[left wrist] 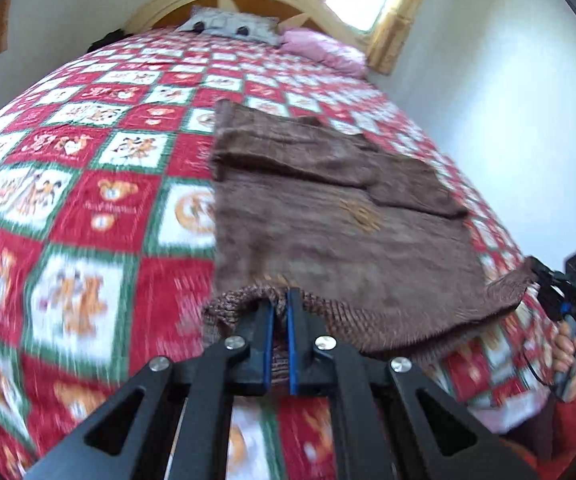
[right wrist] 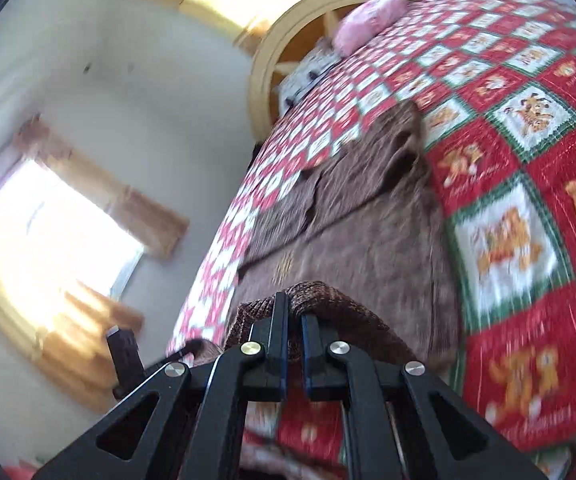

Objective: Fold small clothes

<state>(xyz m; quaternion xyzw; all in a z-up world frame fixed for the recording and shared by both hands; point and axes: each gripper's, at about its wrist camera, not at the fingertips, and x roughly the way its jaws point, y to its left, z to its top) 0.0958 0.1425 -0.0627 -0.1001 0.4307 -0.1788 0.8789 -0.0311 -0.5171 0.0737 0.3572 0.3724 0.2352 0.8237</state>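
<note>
1. One quilted bed carries everything, broad and bare around the work.
2. Brown knit sweater lies near its edge: soft, light, floppy; best held at the ribbed hem corners.
3. Pillows sit well clear.
4. Left gripper and right gripper each pinch a hem corner, fingers nearly closed.

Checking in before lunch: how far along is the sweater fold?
Done: sleeves already lie folded across the brown sweater on the bed. In hand: the left gripper and right gripper each pinch its ribbed hem. Left: carrying the hem up toward the collar.
</note>
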